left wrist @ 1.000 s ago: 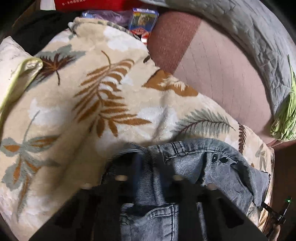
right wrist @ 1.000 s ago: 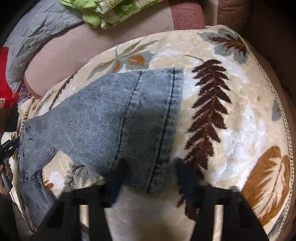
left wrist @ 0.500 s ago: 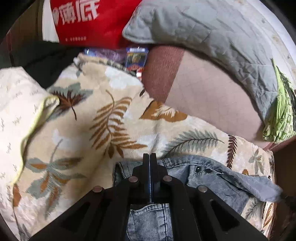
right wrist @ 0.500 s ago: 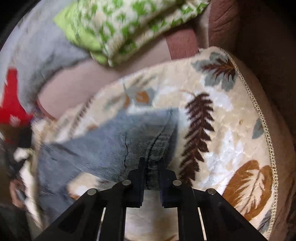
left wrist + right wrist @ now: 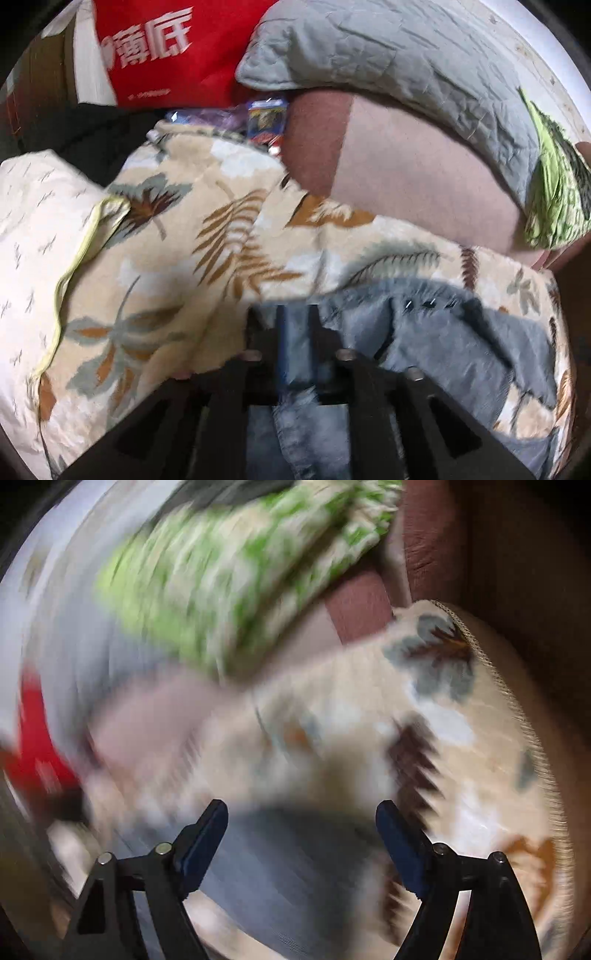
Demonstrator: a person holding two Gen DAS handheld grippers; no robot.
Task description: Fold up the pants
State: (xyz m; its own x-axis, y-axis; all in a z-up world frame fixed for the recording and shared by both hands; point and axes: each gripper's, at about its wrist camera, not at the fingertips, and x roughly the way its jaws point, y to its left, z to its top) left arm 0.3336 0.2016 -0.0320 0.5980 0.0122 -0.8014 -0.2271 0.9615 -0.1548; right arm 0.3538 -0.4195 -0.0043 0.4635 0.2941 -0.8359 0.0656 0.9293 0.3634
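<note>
Right wrist view: the right tool [image 5: 301, 834], clamped on the hem half a second ago, is opening wide above one pair of jeans [image 5: 280, 856] on the leaf-print blanket [image 5: 461, 760]. The left tool [image 5: 293, 332] is opening too, denim between its fingers, so both grips are ending.

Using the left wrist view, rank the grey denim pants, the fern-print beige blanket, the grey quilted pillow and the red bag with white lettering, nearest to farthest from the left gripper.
1. Grey denim pants: between the opening left gripper jaws.
2. Fern-print beige blanket: under them, spreading left.
3. Grey quilted pillow: upper right.
4. Red bag: upper left, hard to separate from the pillow.
</note>
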